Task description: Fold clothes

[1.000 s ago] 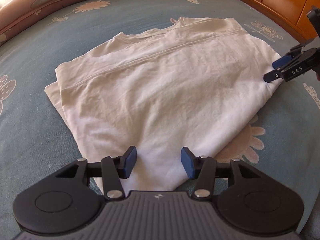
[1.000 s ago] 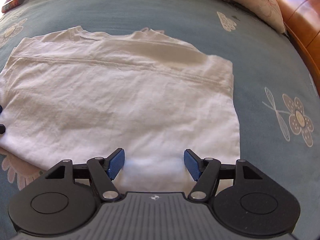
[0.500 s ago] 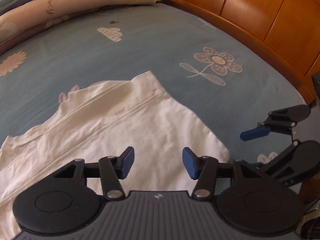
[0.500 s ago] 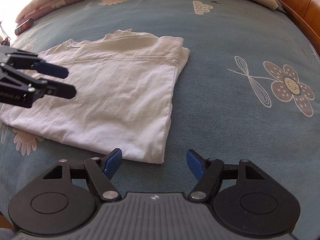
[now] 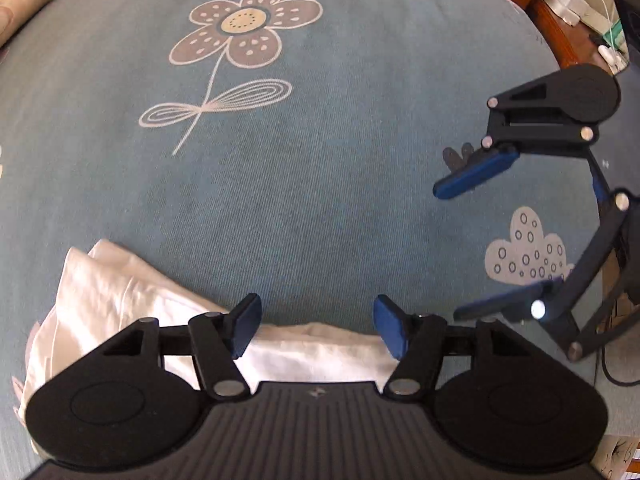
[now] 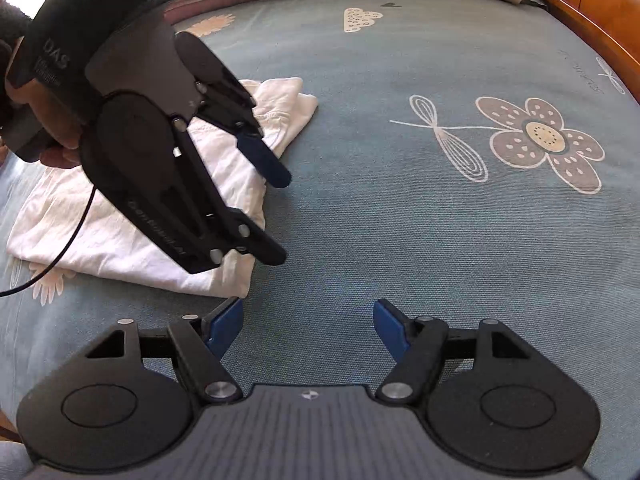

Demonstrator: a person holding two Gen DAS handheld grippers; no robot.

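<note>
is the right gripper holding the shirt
No, the right gripper is open over bare bedsheet, with the shirt lying off to its left.

A white garment (image 6: 132,236) lies on a blue-grey bedsheet (image 6: 400,220) printed with brown-and-cream flowers (image 6: 544,136).

The white garment (image 6: 132,236) lies folded on the blue flowered bedspread (image 6: 400,208) — a flat, roughly rectangular stack of several layers, lightly creased. Its far corner is bunched and slightly raised, with a stitched hem showing. In the left wrist view, only its rumpled edge (image 5: 120,292) shows — low and left.
</note>
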